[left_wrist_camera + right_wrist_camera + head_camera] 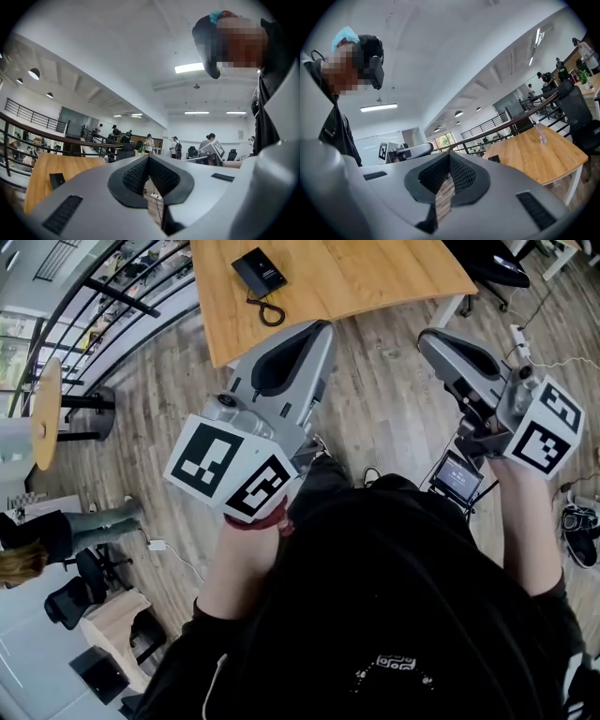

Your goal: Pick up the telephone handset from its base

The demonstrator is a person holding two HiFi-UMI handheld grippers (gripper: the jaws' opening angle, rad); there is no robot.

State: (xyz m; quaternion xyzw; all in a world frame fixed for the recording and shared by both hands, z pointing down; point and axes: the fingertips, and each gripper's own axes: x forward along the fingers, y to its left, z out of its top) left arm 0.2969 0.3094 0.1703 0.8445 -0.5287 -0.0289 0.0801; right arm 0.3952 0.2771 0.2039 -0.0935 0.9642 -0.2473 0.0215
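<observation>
The telephone handset is seen as one black shape with its base on the wooden tabletop, and a looped cord lies just beside it. It lies well ahead of both pairs of fingers, to the left of the left pair. The left gripper is held by the tabletop's near edge, its fingers pressed together with nothing between them. The right gripper is held further right, its fingers likewise shut tip to tip and empty. The handset is touched by neither.
</observation>
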